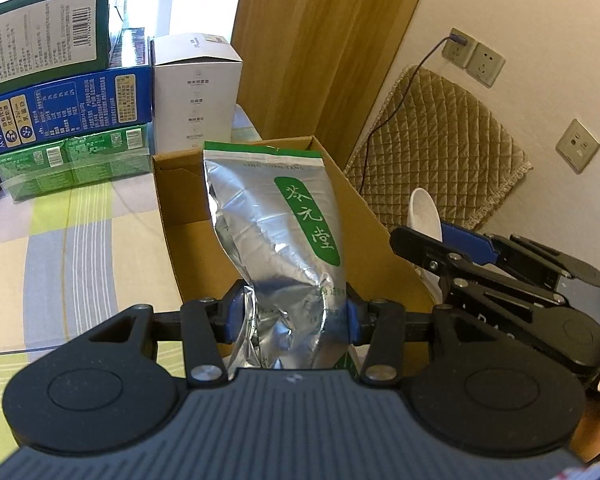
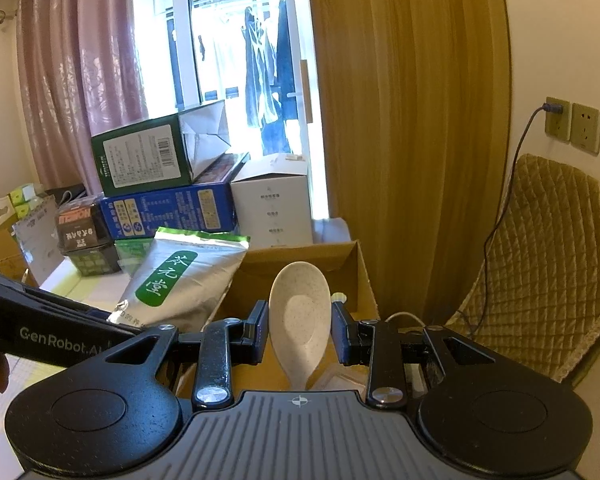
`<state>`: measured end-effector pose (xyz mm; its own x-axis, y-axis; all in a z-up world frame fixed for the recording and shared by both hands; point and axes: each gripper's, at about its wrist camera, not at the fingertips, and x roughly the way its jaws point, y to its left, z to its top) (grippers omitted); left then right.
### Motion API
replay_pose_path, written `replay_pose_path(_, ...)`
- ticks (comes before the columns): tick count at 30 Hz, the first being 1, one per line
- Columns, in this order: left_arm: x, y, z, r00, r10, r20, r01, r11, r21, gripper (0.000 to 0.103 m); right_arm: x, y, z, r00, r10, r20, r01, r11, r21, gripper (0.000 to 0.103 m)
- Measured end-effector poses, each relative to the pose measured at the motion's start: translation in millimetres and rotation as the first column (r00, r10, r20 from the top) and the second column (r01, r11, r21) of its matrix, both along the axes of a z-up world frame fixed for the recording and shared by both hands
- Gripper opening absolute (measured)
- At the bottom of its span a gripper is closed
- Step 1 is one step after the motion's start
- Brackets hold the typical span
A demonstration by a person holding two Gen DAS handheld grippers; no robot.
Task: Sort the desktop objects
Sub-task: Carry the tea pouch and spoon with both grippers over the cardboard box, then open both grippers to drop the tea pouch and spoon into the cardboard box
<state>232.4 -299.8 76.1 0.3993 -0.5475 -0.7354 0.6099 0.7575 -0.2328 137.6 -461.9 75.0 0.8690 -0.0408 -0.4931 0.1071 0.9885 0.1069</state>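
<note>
the left gripper [image 1: 296, 316] is clamped on the lower part of a silver foil pouch [image 1: 276, 232], its blue pads pressing in the crumpled foil from both sides; the pouch stands nearly upright, green label facing the camera, held over the open cardboard box [image 1: 372, 216]. the right gripper [image 2: 300, 334] has a cream-coloured spoon [image 2: 300, 320] between its fingers, bowl pointing away and hollow side up, but whether the pads actually press the spoon or stand a little off it i cannot tell. the spoon also hangs over the same box, and in the left wrist view it shows just to the right of the pouch, beyond the box's right wall. the box sits on a table with a striped cloth [image 1: 80, 232]. behind it stands a white carton [image 1: 196, 92], and left of that a stack of a green carton [image 1: 48, 36] on a blue carton [image 1: 68, 108] on wrapped green packs [image 1: 72, 160]. a quilted chair back [image 1: 440, 140] stands to the right against the wall with its sockets [image 1: 474, 58].
</note>
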Motion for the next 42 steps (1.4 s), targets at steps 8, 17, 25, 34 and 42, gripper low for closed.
replay_pose_path(8,14.6,-5.6,-7.9,1.000,0.022,-0.002,-0.022,1.000,0.001,0.042,10.1,-8.1,-3.4,1.000,-0.009,0.000,0.009,1.000,0.005,0.030)
replay_pose_path(17,20.3,-0.5,-17.9,0.999,0.045,0.002,-0.045,0.999,0.010,0.044,13.8,-12.3,-10.4,1.000,-0.012,-0.011,0.012,1.000,0.014,0.030)
replay_pose_path(25,16.0,16.2,-19.2,0.999,0.054,0.008,-0.054,0.998,0.020,0.044,16.4,-6.9,-14.0,1.000,-0.003,-0.020,0.004,1.000,0.026,0.030)
replay_pose_path(34,12.0,26.4,-16.2,0.998,0.058,0.016,-0.058,0.998,0.023,0.046,23.3,2.6,-9.4,1.000,0.015,-0.022,-0.014,0.998,0.059,0.030)
replay_pose_path(42,5.7,32.9,-15.6,0.998,0.056,0.020,-0.057,0.998,0.036,0.058,26.1,5.8,0.8,1.000,0.015,0.005,-0.015,0.995,0.102,0.063)
